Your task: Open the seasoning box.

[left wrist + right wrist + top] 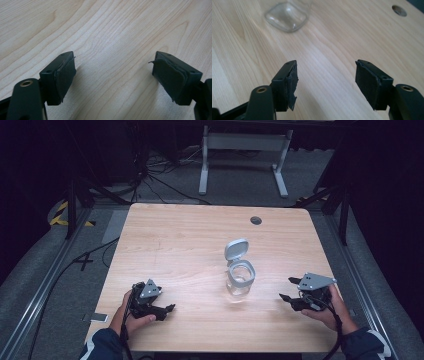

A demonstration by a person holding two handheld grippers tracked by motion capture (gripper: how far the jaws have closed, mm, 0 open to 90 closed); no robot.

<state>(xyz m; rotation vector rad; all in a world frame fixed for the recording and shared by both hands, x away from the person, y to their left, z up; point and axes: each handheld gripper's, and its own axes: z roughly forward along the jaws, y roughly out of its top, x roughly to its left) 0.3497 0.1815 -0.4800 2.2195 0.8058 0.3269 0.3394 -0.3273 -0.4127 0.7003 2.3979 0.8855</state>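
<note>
I have both tools released and empty: left tool at seven o'clock, right tool at four. The clear glass jar with its grey flip lid stands open mid-counter. I judge closing it comes next.

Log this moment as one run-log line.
left gripper: open, empty | right gripper: open, empty | glass jar: upright between them, lid flipped open | table

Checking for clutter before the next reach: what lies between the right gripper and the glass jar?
Nothing: bare wooden table lies between the right gripper and the glass jar, as the high view and right gripper view show.
</note>
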